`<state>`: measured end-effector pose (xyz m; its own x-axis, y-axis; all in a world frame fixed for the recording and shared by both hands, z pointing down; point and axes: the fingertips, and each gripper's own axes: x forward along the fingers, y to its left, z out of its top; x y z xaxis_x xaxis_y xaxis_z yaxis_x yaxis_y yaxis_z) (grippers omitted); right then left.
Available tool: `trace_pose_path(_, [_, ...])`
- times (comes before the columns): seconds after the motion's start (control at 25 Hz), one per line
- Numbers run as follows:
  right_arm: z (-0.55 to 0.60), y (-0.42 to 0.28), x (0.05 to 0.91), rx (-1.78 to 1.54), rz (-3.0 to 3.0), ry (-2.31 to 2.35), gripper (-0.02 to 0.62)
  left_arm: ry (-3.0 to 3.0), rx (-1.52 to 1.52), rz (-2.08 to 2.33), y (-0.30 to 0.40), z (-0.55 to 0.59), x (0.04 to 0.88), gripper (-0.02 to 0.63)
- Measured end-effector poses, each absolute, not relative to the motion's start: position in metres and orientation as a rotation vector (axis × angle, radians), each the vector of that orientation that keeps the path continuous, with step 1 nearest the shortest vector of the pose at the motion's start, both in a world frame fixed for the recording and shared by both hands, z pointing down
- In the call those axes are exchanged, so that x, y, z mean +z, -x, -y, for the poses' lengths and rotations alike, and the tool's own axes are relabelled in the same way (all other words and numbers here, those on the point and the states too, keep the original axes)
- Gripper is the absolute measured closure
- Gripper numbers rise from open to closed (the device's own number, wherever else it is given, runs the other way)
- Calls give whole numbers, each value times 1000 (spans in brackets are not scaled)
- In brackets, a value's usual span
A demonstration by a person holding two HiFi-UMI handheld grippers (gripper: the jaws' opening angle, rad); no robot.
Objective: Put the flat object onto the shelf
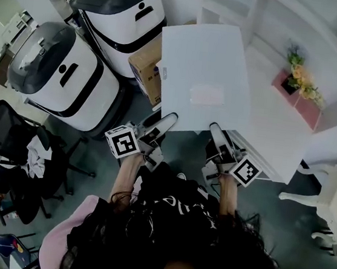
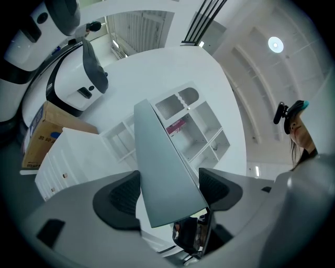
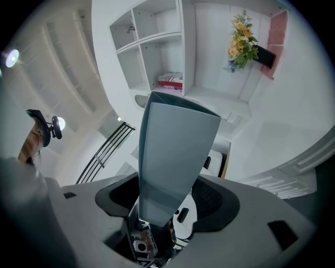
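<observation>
**Grey panel (image 1: 203,74) pinched along its near edge by both tongs**

Left tongs (image 2: 167,191) are closed on the panel's near left corner. The sheet runs up from between the dark pads and narrows away towards the shelf (image 2: 199,125). Right tongs (image 3: 170,196) pinch the right part of the same edge, with the sheet rising steeply from between their pads. In the head view the two grips sit apart, with a stretch of free edge between them.

The panel is held in the air, roughly level. Its far edge reaches towards the shelf, but from above I cannot tell whether it touches. Its right edge overhangs the white tabletop (image 1: 272,131). Its left edge lies over a cardboard box (image 1: 147,67), near two white machines (image 1: 59,78).

The shelf's compartments ahead are open-fronted, and one low compartment holds books (image 3: 170,81). Flowers (image 1: 300,77) stand at the tabletop's far right, well apart from the panel. Chairs (image 1: 4,135) crowd the far left, well apart from both tongs.

The panel hides part of the tabletop and part of the box. How high it sits above them cannot be told. A paler rectangle on its top face is too faint to identify. The person (image 1: 180,236), seen from above as dark hair and a dark top, covers the floor nearest the camera. The shelf is cut off at the head view's top edge. In each gripper view the gripper's own grey body fills the lower half.
</observation>
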<state>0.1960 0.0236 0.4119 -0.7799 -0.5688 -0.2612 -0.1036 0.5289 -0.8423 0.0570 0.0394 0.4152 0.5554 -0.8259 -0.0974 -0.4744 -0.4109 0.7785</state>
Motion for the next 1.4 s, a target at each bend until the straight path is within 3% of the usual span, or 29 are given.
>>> trace_pose_path(0.68, [39,-169,431,-1204,-2219,667,293,-2085,-615,912,-30,41,429,249])
trace_pose_path(1.4, [181,-42,423,-1126,-2102,925,293,-2099,-505,676,93,215,426,249])
